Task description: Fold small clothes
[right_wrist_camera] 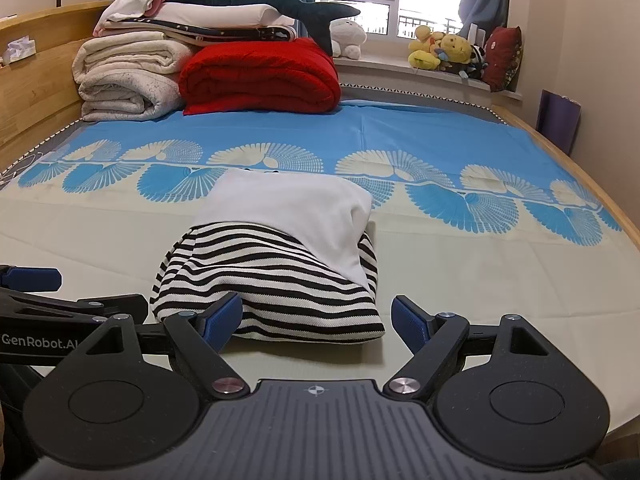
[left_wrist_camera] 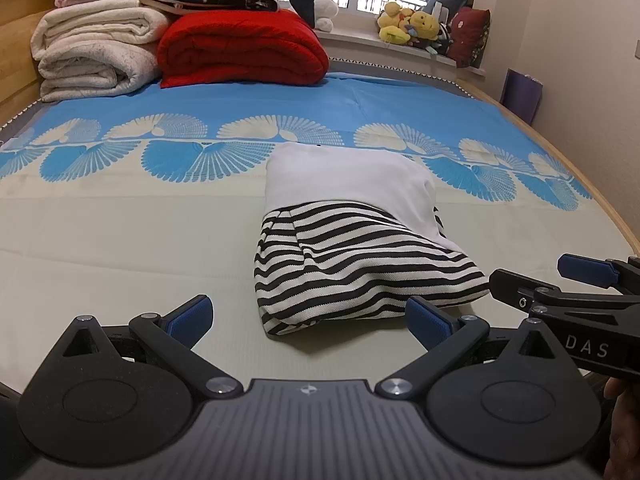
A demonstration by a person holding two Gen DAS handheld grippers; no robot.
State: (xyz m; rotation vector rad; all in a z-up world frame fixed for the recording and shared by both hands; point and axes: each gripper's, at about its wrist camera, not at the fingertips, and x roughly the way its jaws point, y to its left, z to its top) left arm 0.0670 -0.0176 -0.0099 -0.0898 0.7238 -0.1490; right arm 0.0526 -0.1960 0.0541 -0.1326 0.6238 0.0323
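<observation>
Garment [left_wrist_camera: 352, 240] folded, long axis running away

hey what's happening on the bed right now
A person is folding a small striped garment on the bed, with a hand-held gripper in each hand. The garment lies folded into a compact bundle. The left hand-held gripper and right hand-held gripper are both open just in front of it, holding nothing.

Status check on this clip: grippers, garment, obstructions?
Left gripper open, empty. Right gripper open, empty. Striped garment folded on the bed, white part on top. Nothing blocking.
</observation>
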